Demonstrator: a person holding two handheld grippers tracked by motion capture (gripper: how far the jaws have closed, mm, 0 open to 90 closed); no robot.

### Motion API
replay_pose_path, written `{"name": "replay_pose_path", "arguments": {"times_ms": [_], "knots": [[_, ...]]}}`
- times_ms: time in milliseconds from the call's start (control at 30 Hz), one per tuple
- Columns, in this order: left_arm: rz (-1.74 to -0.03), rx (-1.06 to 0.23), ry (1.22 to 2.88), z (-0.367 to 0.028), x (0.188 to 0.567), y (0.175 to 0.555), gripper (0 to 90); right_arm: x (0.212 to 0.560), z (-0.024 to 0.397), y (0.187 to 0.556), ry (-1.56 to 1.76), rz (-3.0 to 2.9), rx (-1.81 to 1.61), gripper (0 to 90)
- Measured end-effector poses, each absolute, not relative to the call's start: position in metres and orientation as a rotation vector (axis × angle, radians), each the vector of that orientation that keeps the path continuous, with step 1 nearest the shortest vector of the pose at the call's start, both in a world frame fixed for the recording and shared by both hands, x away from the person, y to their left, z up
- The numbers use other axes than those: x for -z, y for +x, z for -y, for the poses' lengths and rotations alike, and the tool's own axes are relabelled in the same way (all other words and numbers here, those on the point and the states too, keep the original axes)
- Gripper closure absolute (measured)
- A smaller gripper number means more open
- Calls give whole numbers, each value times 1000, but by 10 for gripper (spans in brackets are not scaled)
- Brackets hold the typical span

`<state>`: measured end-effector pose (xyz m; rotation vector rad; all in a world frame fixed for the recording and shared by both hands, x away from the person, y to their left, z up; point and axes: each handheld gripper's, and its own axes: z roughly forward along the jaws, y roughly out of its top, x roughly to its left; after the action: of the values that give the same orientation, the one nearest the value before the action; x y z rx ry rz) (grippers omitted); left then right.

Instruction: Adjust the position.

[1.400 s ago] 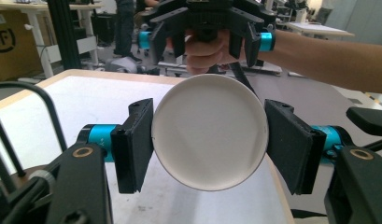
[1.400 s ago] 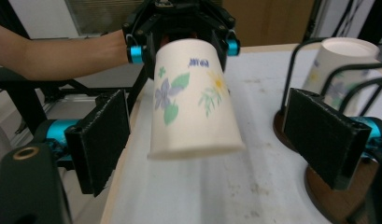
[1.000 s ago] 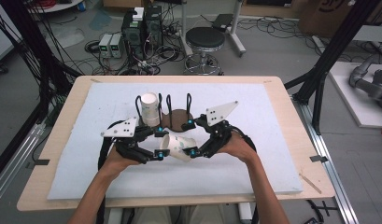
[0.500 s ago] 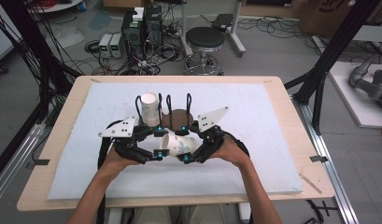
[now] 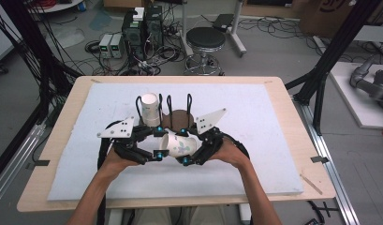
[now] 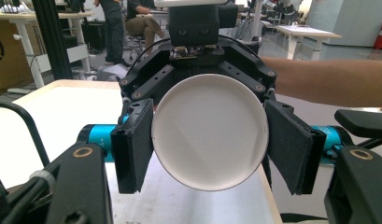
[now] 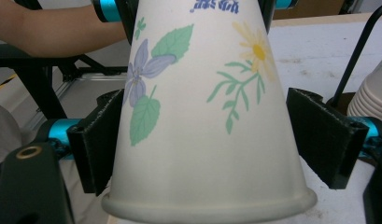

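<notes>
A flower-printed paper cup [image 5: 179, 144] lies on its side in the air between the two grippers, above the white mat [image 5: 273, 140] toward its near edge, about midway between its left and right edges. The left gripper [image 5: 157, 142] is clamped on the cup's narrow bottom end. The right gripper [image 5: 184, 146] faces it from the other side: its jaws straddle the cup near the rolled rim and have just been closing. In the right gripper view the left pad looks to be against the cup wall while the right pad stands a little clear. Just behind the cup, toward the far edge, stands a wire cup rack [image 5: 175, 110] holding a stack of paper cups [image 5: 150, 108].
</notes>
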<state>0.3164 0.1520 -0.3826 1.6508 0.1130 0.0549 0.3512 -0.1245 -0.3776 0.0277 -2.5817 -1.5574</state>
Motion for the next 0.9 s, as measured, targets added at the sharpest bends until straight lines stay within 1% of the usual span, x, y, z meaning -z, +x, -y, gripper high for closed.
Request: {"name": "replay_pose_path", "arguments": {"times_ms": [67, 233, 333, 367, 400, 433, 467, 500, 700, 833, 900], "knots": [[-112, -55, 1657, -152, 383, 316, 359, 378, 124, 351, 46, 2579, 1558, 244], [-109, -54, 1659, -152, 383, 316, 361, 377, 125, 350, 80, 2589, 1558, 298], [-111, -58, 1656, -152, 384, 316, 358, 376, 126, 350, 80, 2589, 1559, 301], [-126, -70, 1655, -152, 384, 315, 305, 376, 126, 350, 81, 2593, 1561, 301], [-138, -88, 1660, -151, 384, 315, 305, 376, 126, 350, 79, 2591, 1559, 301], [-168, -116, 1661, -151, 385, 314, 169, 376, 127, 350, 80, 2599, 1554, 305], [-184, -132, 1664, -151, 385, 314, 169, 376, 127, 350, 80, 2599, 1554, 305], [-181, -134, 1660, -152, 385, 314, 142, 376, 127, 350, 70, 2604, 1547, 307], [-191, -130, 1653, -160, 385, 314, 138, 375, 129, 349, 71, 2616, 1543, 307], [-210, -128, 1682, -165, 385, 314, 138, 374, 131, 348, 48, 2642, 1511, 307], [-208, -135, 1727, -166, 384, 314, 138, 373, 132, 347, 44, 2669, 1479, 314]]}}
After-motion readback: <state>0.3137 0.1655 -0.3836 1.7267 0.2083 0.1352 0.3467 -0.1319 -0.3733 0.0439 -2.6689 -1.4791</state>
